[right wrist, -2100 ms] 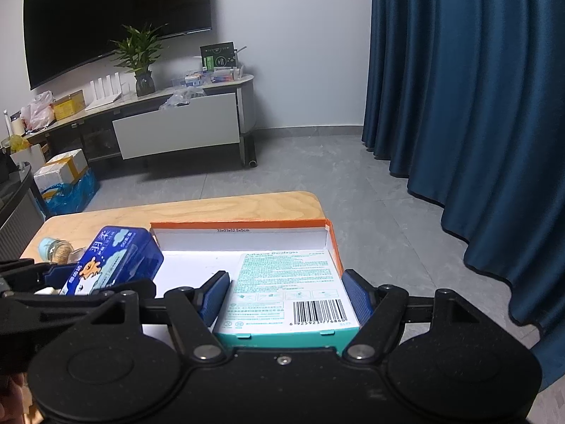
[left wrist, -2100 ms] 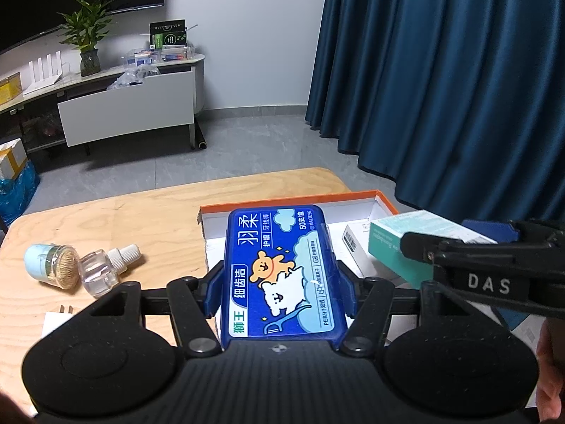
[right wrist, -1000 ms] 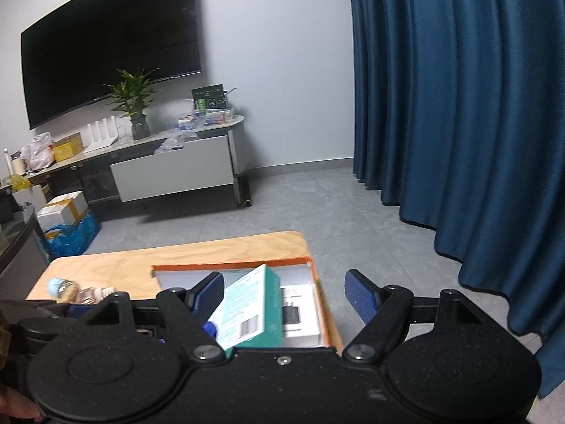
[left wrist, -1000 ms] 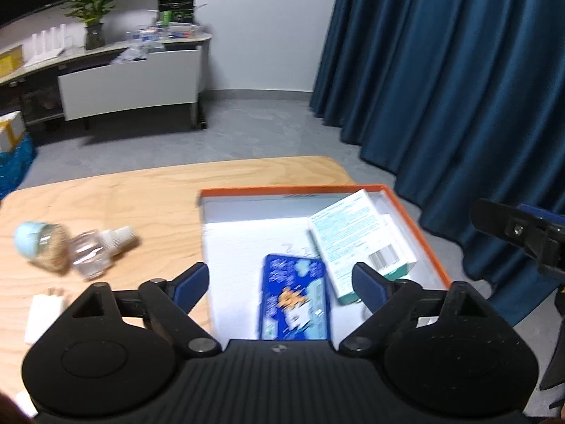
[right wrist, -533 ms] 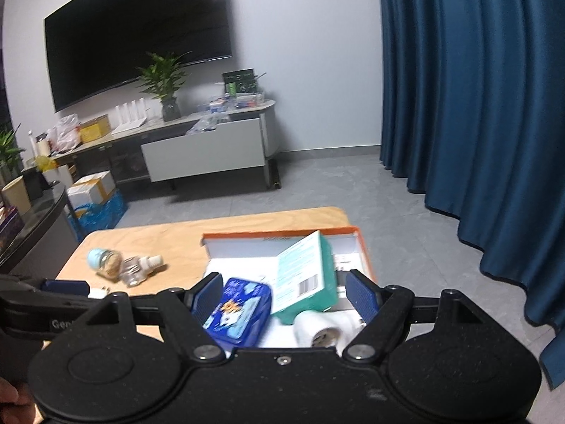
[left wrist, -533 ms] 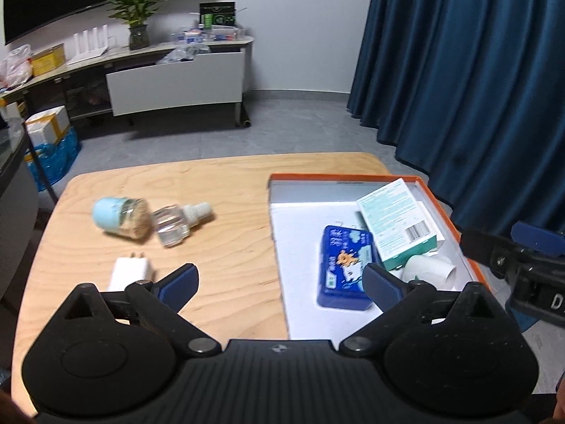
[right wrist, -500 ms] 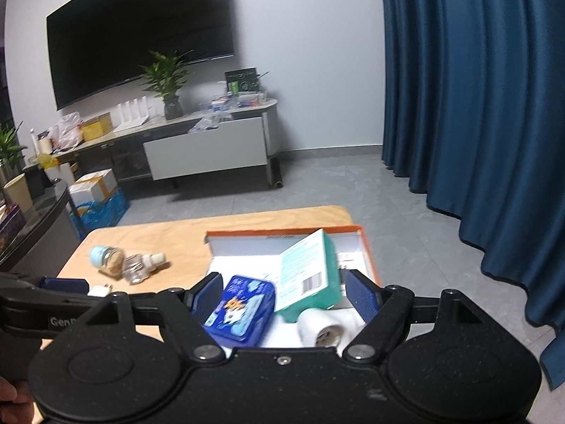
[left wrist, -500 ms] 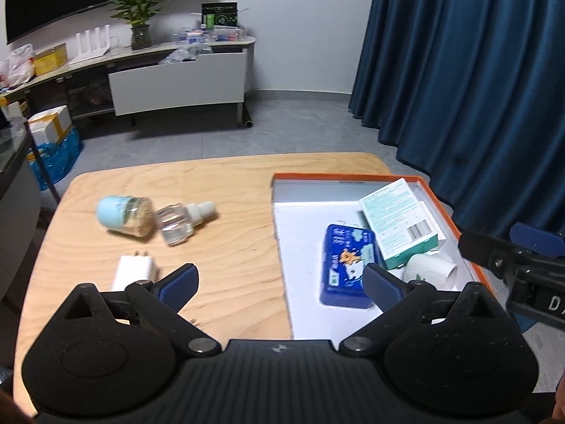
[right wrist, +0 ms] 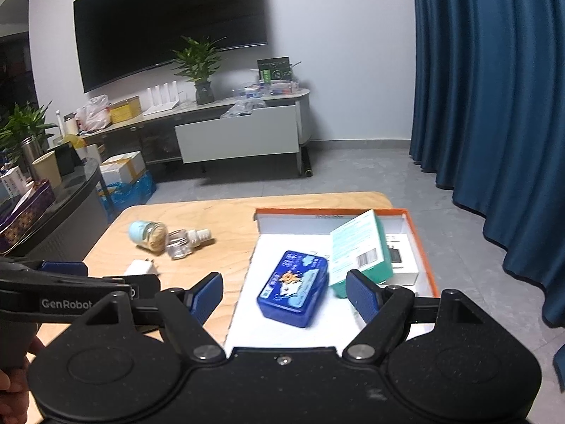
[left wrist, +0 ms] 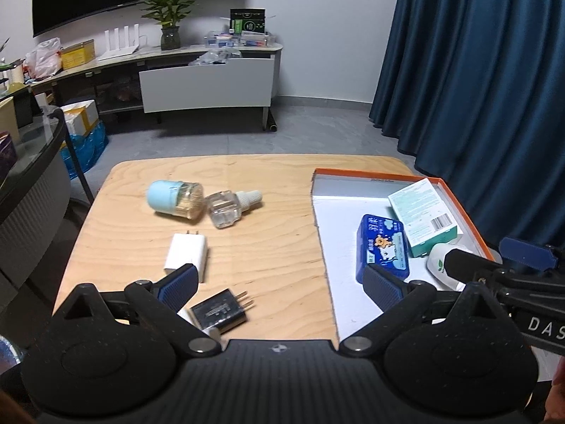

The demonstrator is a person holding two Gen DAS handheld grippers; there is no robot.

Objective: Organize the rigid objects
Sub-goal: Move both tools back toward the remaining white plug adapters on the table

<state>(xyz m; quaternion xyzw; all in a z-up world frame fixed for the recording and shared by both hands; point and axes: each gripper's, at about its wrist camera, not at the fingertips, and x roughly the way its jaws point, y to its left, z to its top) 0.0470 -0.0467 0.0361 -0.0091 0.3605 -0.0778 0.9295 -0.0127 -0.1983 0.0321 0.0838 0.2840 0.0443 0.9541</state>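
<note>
An orange-rimmed box (left wrist: 370, 176) with a white floor stands on the right of the wooden table. In it lie a blue tin (left wrist: 383, 247), a teal and white carton (left wrist: 422, 217) leaning on other items, and a white roll (left wrist: 441, 265). On the bare wood lie a blue-capped toothpick jar (left wrist: 174, 199), a clear bottle (left wrist: 229, 208), a white charger (left wrist: 187, 256) and a black plug (left wrist: 219, 312). My left gripper (left wrist: 279, 282) hangs open above the chargers, holding nothing. My right gripper (right wrist: 284, 295) stands open over the near end of the box (right wrist: 332, 211), above the blue tin (right wrist: 293, 288).
The table's far edge drops to a grey floor. A dark blue curtain (left wrist: 476, 88) hangs close on the right. A low TV cabinet (left wrist: 208, 81) stands at the back wall. A dark round counter (right wrist: 53, 212) sits left of the table.
Both grippers have drawn back from the box. The carton is no longer between my right fingers and leans in the box. My left view has swung left, bringing the chargers into sight.
</note>
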